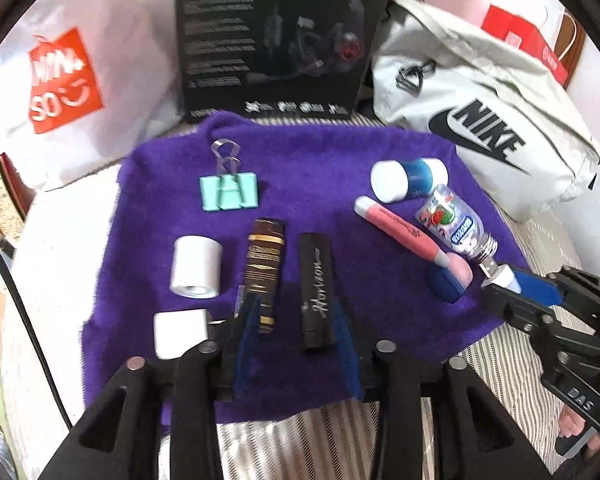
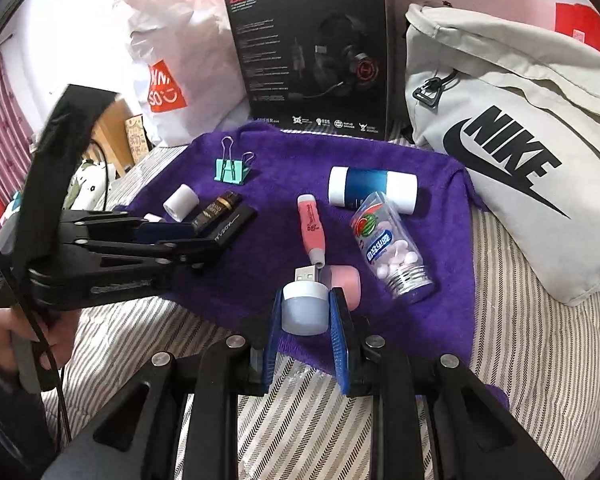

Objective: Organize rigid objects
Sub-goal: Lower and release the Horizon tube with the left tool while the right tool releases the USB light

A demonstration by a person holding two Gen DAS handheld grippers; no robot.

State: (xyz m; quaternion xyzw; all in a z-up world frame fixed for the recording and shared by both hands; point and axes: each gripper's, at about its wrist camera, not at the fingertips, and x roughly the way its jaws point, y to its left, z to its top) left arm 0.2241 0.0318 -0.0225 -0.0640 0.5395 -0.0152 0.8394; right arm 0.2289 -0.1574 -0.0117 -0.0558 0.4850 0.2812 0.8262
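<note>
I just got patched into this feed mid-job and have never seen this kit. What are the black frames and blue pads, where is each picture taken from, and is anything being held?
No robot here: a person holds two hand-operated tongs, each with a fisheye camera looking along its blue fingers.

The left camera view shows the left tongs open, their pads either side of a brown tube and a black tube on the purple towel.

The right camera view shows the right tongs shut on a small pale blue-and-white USB gadget, plug pointing forward.

Also on the towel: a mint binder clip, a white roll, a pink screwdriver, a blue-and-white canister and a clear bottle of mints. A Nike bag and a headset box sit behind.
</note>
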